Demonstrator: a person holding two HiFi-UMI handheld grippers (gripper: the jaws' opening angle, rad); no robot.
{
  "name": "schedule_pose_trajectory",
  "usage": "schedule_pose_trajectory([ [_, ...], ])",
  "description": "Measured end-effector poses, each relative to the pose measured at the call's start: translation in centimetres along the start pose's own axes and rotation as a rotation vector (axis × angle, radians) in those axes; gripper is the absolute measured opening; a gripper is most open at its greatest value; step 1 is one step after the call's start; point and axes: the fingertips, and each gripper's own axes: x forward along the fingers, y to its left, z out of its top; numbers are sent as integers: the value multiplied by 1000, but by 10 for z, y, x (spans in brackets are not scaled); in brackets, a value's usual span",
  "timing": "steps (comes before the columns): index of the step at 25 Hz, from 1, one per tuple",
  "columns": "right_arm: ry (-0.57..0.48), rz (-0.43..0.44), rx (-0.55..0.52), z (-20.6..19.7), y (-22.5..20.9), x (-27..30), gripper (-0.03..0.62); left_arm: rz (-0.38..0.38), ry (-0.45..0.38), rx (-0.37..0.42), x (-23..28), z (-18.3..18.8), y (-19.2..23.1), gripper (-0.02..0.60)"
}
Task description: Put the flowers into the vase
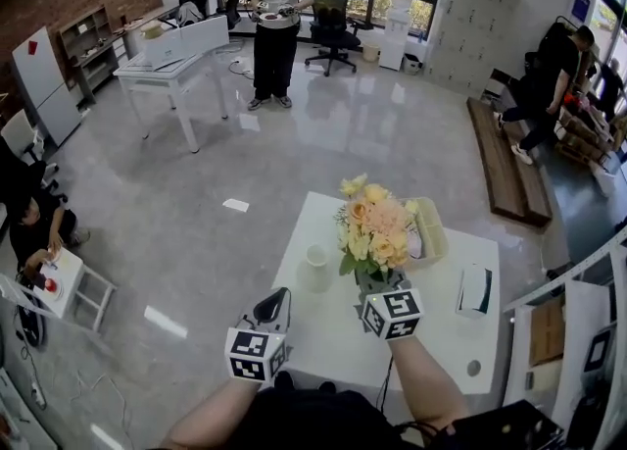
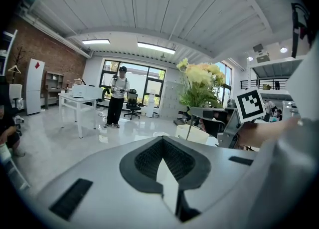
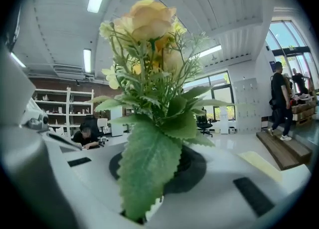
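Observation:
A bouquet of yellow and peach flowers [image 1: 375, 230] with green leaves stands upright above the white table [image 1: 323, 340], its stems clamped in my right gripper [image 1: 378, 286]. In the right gripper view the flowers [image 3: 149, 73] fill the middle and a big leaf hides the jaws of my right gripper [image 3: 164, 173]. A small white vase [image 1: 316, 256] sits on the table just left of the bouquet. My left gripper [image 1: 276, 299] hovers over the table's near left edge, jaws together and holding nothing. The left gripper view shows the left gripper [image 2: 162, 140] and the bouquet [image 2: 200, 81] off to its right.
A pale yellow tray [image 1: 431, 232] lies behind the bouquet to the right, and a white box [image 1: 474, 289] sits near the table's right edge. A person [image 1: 276, 22] stands far back by a white desk [image 1: 171, 66]. Another person sits on the floor [image 1: 29, 227] at left.

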Motion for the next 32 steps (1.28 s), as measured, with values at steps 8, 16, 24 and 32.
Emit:
schedule_pose_trajectory([
  [8,-193,124,-33,103,52,37,40,28,-16,-11,-6,8,20,5],
  [16,-138,138,-4,74,60,50,40,35,-3,-23,-5,3,22,5],
  [24,18,122,-35,-4,61,63,41,36,9,-34,-6,-2,24,5],
  [32,156,120,-27,-62,63,71,41,32,15,-34,-7,-3,25,5],
])
